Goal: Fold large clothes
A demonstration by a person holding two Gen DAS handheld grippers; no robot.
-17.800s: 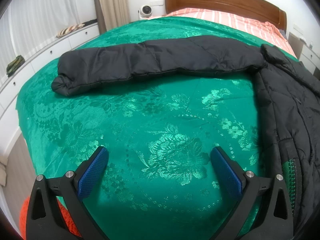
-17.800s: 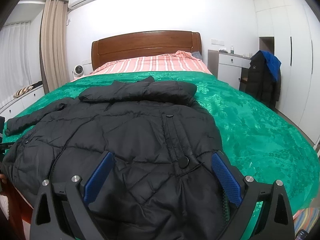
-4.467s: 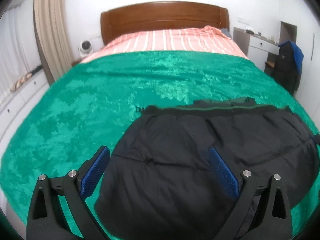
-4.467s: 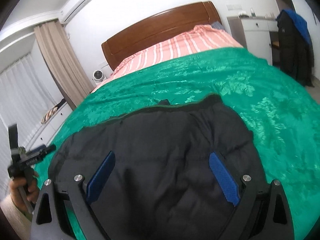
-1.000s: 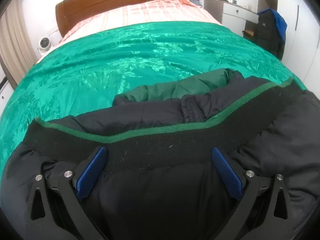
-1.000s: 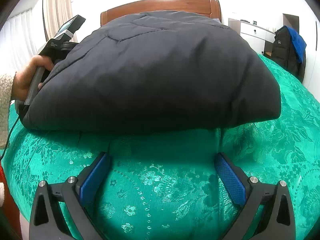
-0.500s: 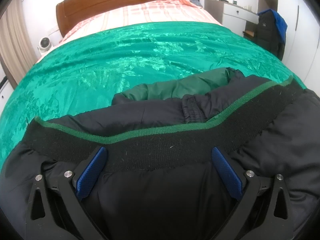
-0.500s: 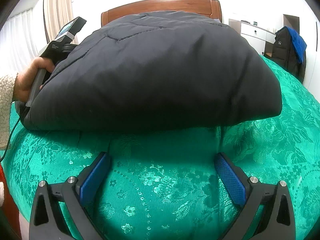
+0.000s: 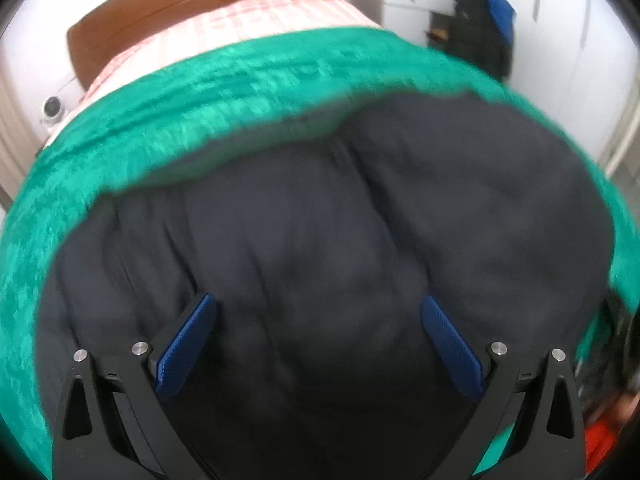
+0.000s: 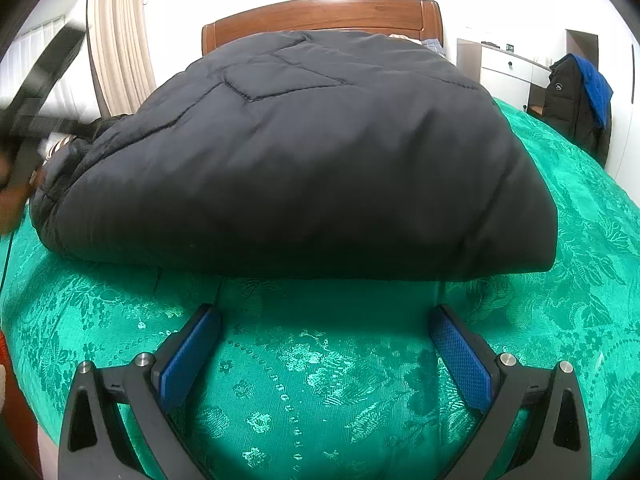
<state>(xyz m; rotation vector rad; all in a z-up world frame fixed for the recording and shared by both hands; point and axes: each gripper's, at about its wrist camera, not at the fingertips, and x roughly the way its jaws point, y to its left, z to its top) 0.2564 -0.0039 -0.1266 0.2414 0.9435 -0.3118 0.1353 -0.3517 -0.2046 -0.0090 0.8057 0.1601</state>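
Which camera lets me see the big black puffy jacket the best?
The right wrist view. There the folded black jacket is sharp, and you can see its stitched squares and its whole front edge on the green bedspread. The left wrist view looks down on it close up, but everything is blurry.

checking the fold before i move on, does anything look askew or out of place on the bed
Nothing stands out. The black jacket lies as one compact folded bundle on the green bedspread, with no sleeve trailing loose. The left wrist view is motion-blurred, so fine detail there is unclear.
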